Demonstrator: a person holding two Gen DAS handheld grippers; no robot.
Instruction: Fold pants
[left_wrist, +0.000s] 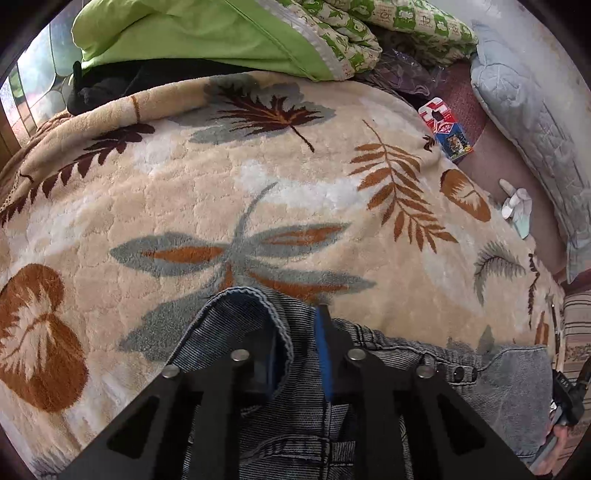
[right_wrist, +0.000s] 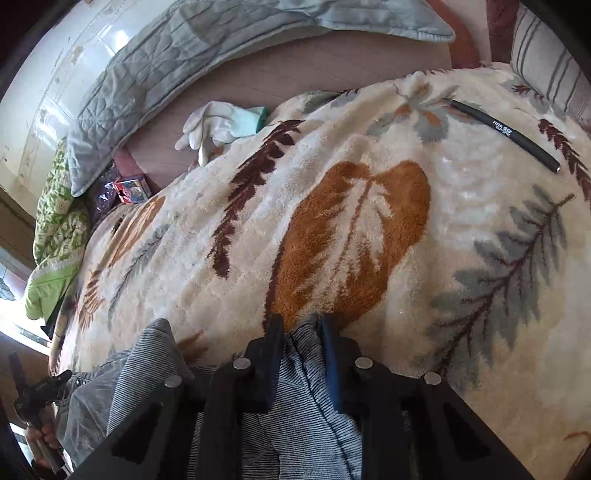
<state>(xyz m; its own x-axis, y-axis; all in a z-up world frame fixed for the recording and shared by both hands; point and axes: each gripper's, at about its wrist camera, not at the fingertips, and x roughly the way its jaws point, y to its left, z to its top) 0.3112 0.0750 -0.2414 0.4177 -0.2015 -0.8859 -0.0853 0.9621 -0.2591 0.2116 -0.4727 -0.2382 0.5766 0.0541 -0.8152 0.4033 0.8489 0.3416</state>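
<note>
1. The left gripper points steeply down at the bed, its jaws clenched on the waistband edge of the pants; denim fills the gap between them, and one finger is partly hidden under a raised fold of the fabric.
2. The right gripper also tilts downward, its jaws pinched on a bunched ridge of the same denim, which rises between the two fingers.
3. In the right wrist view the left gripper shows at the lower left edge, with a hand wrapped around its handle; in the left wrist view the other gripper shows at the lower right edge.
4. The pants are one pair, blue-grey ribbed denim, lying at the near edge of the blanket, with a row of dark snaps along the waistband between the two grippers.
5. One cream plush blanket with brown, rust and grey leaves covers the bed.
6. One black pen lies on the blanket, well apart from the pants.
7. White gloves lie in a small heap just beyond the blanket's far edge; their number cannot be told.
8. One grey quilted pillow lies along the wall.
9. One green quilt is bundled at the far end.
10. One small red and blue box sits beside it.
</note>
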